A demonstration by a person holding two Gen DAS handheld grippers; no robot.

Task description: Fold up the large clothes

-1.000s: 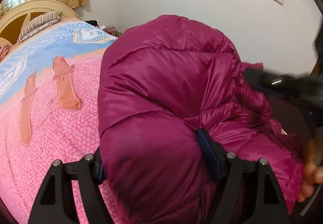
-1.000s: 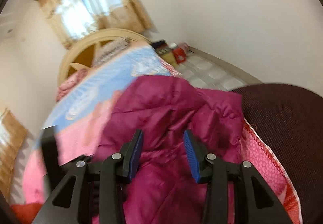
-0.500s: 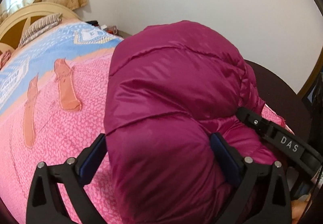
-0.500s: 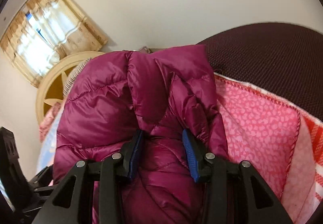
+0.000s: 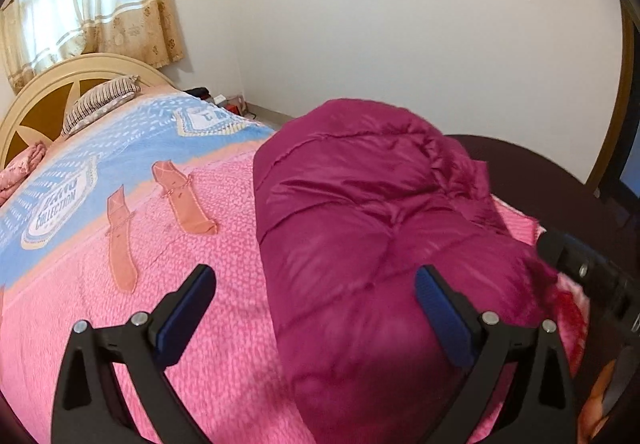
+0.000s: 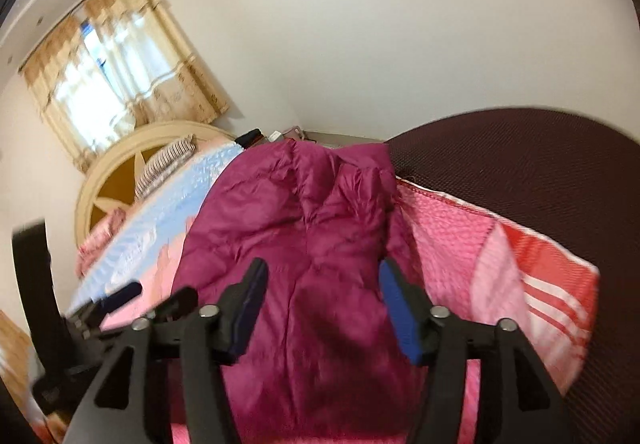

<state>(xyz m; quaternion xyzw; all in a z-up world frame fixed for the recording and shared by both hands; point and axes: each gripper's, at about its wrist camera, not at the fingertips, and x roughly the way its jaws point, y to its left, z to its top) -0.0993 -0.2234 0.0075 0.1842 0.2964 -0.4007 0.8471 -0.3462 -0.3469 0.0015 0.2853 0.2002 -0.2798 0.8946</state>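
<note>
A puffy magenta down jacket (image 5: 376, 228) lies folded in a bundle on the pink bedspread (image 5: 120, 324); it also shows in the right wrist view (image 6: 304, 252). My left gripper (image 5: 316, 308) is open wide and empty, just above the near end of the jacket, its right finger over the fabric. My right gripper (image 6: 320, 304) is open and empty, above the jacket's near part. The right gripper's black body shows at the right edge of the left wrist view (image 5: 588, 276).
The bed has a blue and pink cover (image 5: 120, 147), a striped pillow (image 5: 100, 103) and a cream headboard (image 5: 40, 111) at the far end. A dark maroon chair back (image 6: 540, 179) stands by the bed's right edge. A white wall (image 5: 360, 11) is behind.
Both grippers opened and let go of the jacket, then drew back from it. The jacket bundle has settled lower on the bed.
</note>
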